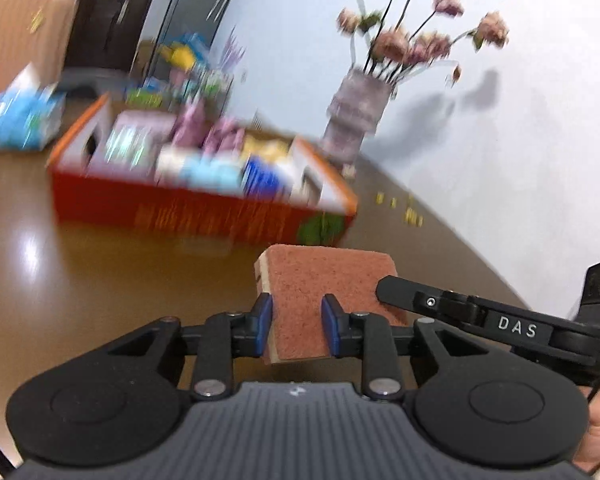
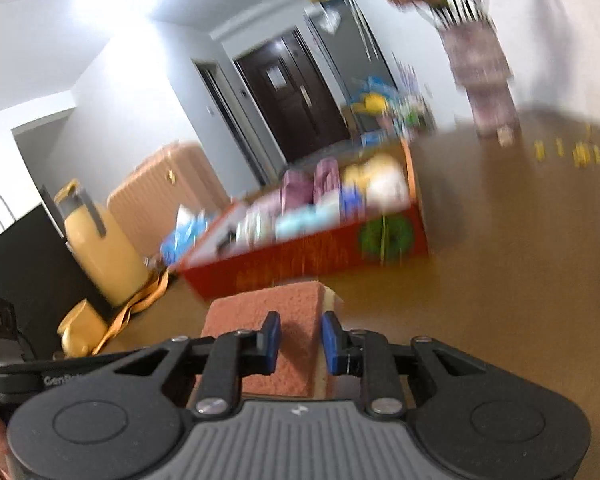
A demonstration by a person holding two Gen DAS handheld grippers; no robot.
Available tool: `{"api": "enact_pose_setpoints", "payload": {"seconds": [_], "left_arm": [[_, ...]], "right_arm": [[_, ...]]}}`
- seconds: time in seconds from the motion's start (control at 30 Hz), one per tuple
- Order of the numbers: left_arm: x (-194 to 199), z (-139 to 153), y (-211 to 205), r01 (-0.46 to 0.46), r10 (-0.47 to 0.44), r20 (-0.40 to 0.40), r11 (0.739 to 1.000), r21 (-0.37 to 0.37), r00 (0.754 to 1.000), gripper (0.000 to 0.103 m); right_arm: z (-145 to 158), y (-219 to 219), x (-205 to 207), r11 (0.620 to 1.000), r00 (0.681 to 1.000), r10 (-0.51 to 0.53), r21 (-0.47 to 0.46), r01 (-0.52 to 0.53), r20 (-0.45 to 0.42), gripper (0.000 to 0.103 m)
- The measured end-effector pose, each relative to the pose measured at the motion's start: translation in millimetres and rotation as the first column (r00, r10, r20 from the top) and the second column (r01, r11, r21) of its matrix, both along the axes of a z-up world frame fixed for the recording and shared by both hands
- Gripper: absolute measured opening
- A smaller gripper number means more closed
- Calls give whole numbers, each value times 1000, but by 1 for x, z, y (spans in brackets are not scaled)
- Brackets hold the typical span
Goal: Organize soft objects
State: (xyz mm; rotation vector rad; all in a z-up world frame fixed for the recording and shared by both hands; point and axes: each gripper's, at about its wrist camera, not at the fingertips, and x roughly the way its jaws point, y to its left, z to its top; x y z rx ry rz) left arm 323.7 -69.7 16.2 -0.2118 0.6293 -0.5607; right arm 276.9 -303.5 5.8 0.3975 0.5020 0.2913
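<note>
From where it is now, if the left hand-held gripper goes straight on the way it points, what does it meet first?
Probably the red box full of small items. The left hand-held gripper, shut on the sponge, points at the box's near wall across bare brown table. Depth is hard to judge in the blur.

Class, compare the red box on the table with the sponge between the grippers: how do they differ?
The red box rests on the brown table; the sponge is held above it by both the left gripper and the right gripper. The box is far larger. The box is an open container packed with items; the sponge is a solid block, scouring face up. Both are reddish.
</note>
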Motion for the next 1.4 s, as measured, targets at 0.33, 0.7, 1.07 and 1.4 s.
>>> {"api": "enact_pose_setpoints", "payload": {"seconds": [0.33, 0.7, 1.07, 1.4], "left_arm": [[139, 20, -38, -31, 31, 24, 999, -8, 999, 28], [149, -23, -54, 24, -38, 91, 989, 144, 995, 28], [125, 17, -30, -33, 14, 154, 992, 125, 988, 40], [83, 58, -11, -145, 100, 259, 977, 159, 961, 47]], "right_arm": [[32, -23, 133, 995, 996, -39, -91, 46, 86, 21], [-9, -17, 157, 973, 995, -22, -227, 43, 95, 24], [31, -25, 119, 971, 980, -57, -220, 99, 191, 40], [68, -15, 92, 970, 979, -66, -219, 108, 195, 40]]}}
